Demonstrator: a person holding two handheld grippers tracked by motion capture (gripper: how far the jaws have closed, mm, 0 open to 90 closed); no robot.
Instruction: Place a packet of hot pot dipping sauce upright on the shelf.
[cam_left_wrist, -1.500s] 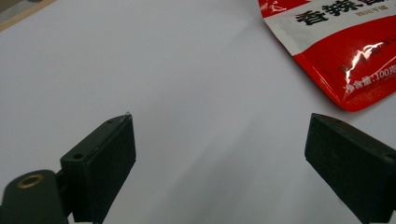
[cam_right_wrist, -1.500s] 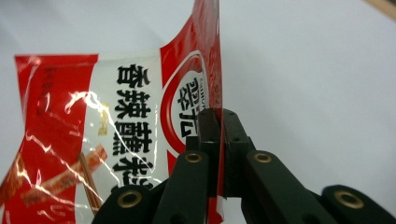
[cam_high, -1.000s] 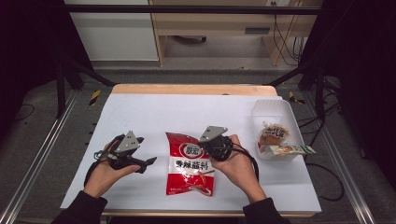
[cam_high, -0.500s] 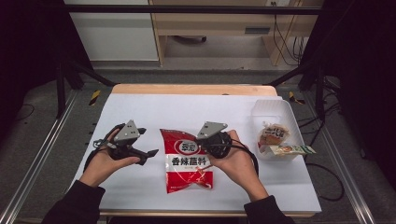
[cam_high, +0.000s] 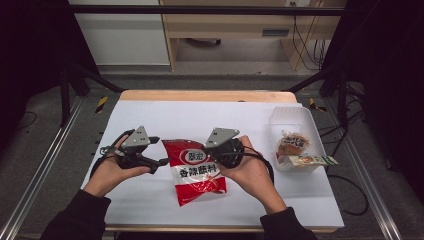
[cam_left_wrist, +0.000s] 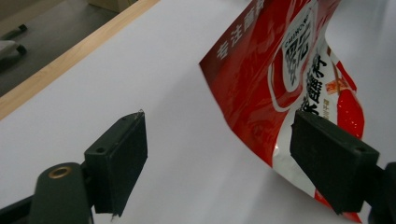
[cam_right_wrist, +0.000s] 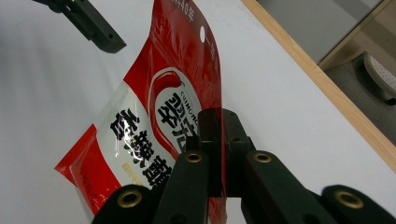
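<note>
**Red pouch lifted by one edge, second tool closing in**

Our right tool (cam_right_wrist: 215, 140) is clamped on the right edge of the red seasoning pouch (cam_high: 197, 170), which hangs from it above the white counter (cam_high: 200, 117), its lower end sagging toward us. Our left tool (cam_high: 155, 161) sits just to the pouch's left with its jaws spread and nothing pinched; they have just been narrowing a little, and in the left gripper view the pouch's left edge lies beside the far jaw, not between the pads. We judge this to be the step of taking the pouch in both tools. Next we need to bring the left tool over that free edge and close on it. A clear tray (cam_high: 295, 116) of other packets stands well off beyond the right tool.
</note>
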